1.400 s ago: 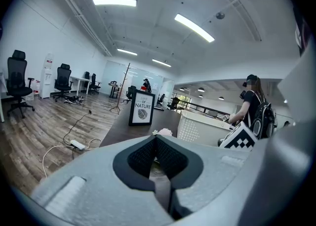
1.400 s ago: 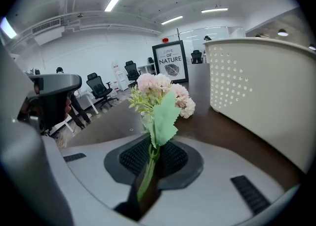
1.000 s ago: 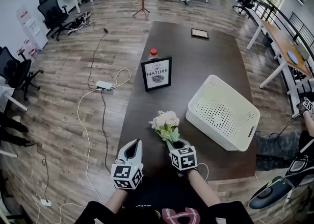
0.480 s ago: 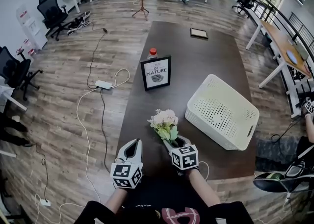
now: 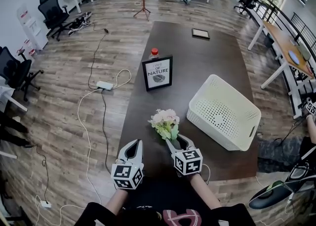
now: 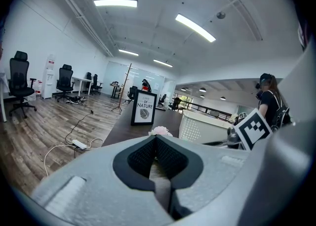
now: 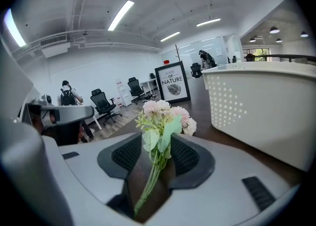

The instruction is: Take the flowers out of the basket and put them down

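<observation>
Right tongs (image 5: pixel 175 142) just opened, flowers (image 5: pixel 164 121) loose between, near table (image 5: pixel 154 158) edge.

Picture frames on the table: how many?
2. The NATURE frame stands upright in front of a red-capped bottle; a smaller frame lies flat near the far end. The basket could hide others.

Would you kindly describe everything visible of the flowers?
The flowers are a small bunch: pale pink blooms, green leaves, thin green stems. They seem to lie on the dark table, beside the white basket. The jaws of the right gripper have just been opening and stand apart around the stems.
</observation>
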Available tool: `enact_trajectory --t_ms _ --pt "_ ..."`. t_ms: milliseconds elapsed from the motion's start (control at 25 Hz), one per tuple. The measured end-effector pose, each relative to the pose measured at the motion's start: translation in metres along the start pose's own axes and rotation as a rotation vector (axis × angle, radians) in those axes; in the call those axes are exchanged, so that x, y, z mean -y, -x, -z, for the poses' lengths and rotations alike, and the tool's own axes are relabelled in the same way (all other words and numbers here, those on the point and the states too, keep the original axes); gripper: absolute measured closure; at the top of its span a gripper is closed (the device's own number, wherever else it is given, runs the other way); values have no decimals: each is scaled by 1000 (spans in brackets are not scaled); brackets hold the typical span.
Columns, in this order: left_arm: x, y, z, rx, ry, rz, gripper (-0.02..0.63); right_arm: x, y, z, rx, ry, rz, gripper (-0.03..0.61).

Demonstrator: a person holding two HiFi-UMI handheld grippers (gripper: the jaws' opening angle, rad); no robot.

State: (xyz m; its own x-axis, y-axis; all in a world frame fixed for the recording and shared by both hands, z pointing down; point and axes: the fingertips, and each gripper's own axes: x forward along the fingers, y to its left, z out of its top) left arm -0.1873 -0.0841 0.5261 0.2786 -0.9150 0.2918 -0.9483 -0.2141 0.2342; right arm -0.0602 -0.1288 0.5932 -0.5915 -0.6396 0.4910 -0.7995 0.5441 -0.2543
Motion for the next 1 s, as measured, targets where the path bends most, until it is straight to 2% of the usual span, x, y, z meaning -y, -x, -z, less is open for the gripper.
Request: enact_trajectory --t_ms 480,1000 --pt "6 3 4 -6 0 8 604 0 21 -4 14 -34 -2 376" --pt "10 1 5 -14 3 17 604 5 36 11 -46 -31 31 359"
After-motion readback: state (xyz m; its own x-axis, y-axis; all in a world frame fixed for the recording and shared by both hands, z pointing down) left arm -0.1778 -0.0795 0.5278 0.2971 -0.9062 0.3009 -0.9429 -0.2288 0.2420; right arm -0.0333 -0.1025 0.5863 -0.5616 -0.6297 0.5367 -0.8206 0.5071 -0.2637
